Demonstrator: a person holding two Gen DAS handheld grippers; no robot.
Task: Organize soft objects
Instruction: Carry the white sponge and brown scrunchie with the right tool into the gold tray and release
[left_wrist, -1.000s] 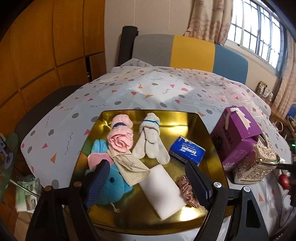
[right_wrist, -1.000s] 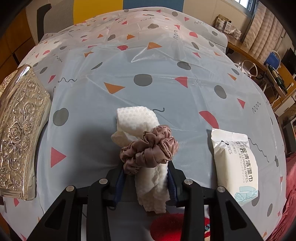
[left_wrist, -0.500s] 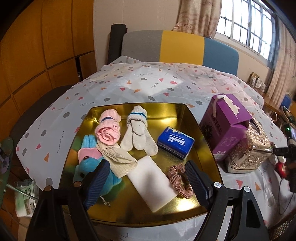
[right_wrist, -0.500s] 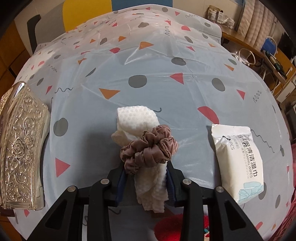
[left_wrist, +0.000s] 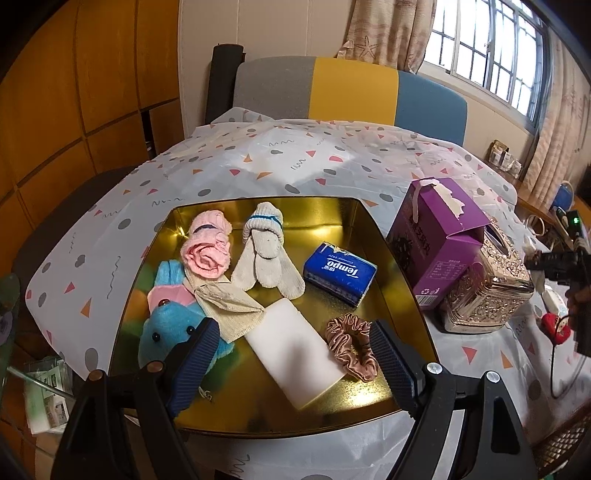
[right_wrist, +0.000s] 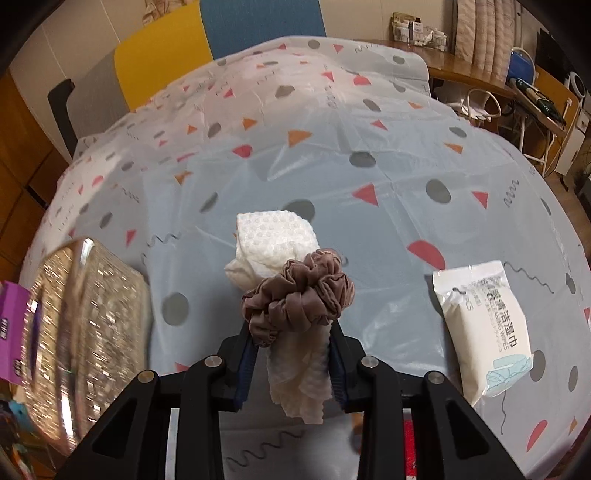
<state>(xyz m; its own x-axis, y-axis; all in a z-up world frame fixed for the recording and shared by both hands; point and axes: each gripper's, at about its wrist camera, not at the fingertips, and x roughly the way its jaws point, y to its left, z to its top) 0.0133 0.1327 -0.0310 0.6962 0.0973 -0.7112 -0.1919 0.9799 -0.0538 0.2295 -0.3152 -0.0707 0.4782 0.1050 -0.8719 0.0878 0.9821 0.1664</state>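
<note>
Gold tray (left_wrist: 384, 236); purple box (left_wrist: 439, 236); mauve scrunchie (right_wrist: 299, 295); white cloth (right_wrist: 273, 240); pale-blue tablecloth (right_wrist: 369, 147), grey dots, red-orange triangles.

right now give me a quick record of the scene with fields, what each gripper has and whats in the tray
left gripper: open, above the tray, holding nothing
right gripper: shut on white cloth, with a brown scrunchie around the cloth
tray: gold, on the patterned tablecloth
in tray: pink socks, grey socks, blue tissue pack, white sponge, pink scrunchie, blue plush toy, beige cloth
beside tray: purple box, ornate metal box
still on table: wet wipes pack
</note>
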